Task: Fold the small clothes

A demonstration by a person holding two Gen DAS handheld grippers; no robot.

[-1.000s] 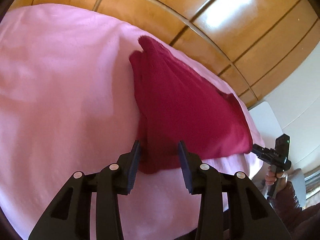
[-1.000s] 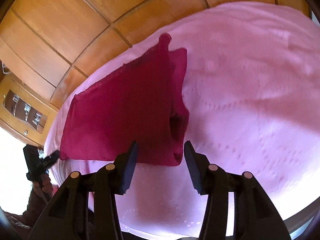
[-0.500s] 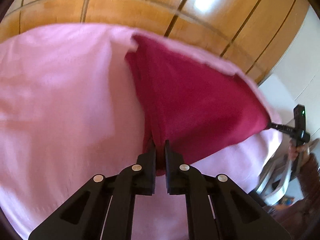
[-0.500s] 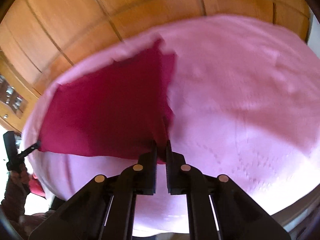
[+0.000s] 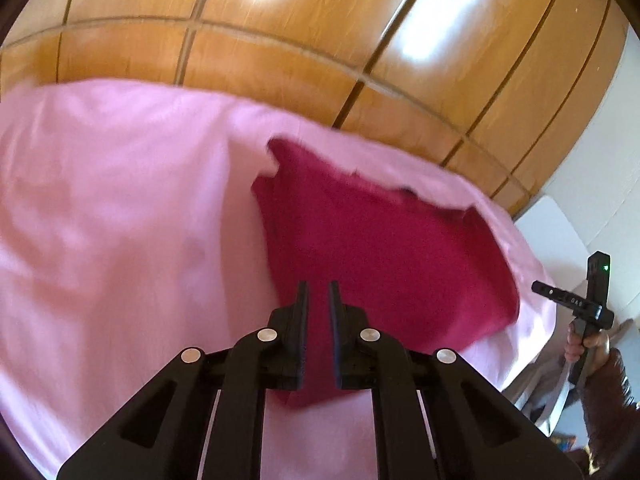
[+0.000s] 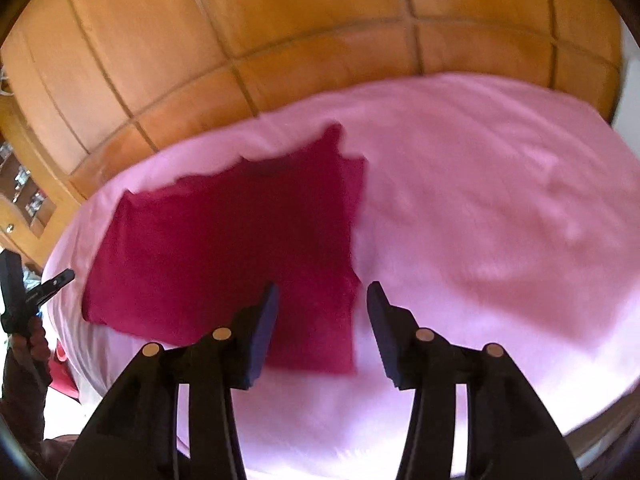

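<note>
A dark red cloth (image 5: pixel 380 248) lies flat on the pink bedspread (image 5: pixel 120 220). My left gripper (image 5: pixel 318 284) hovers over the cloth's near corner, with its jaws shut to a narrow slit. In the right wrist view the left gripper (image 6: pixel 72 274) stands just clear of the red cloth (image 6: pixel 224 248). My right gripper (image 6: pixel 323 286) is above the other near corner. Its jaws are opening, and the cloth lies below them untouched. In the left wrist view the right gripper (image 5: pixel 536 285) is off the cloth's right corner, held by a hand (image 5: pixel 576 344).
Glossy wooden panelling (image 5: pixel 320 40) rises directly behind the bed. A white chair-like surface (image 5: pixel 552 232) stands past the bed's right end. A wooden shelf unit (image 6: pixel 24 192) is at the far left. The pink bedspread (image 6: pixel 500 220) spreads wide to the right of the cloth.
Both grippers closed on the cloth's near corners and pulled it taut. Since then the right jaws have spread apart, both grippers have risen, and the cloth has settled flat.
</note>
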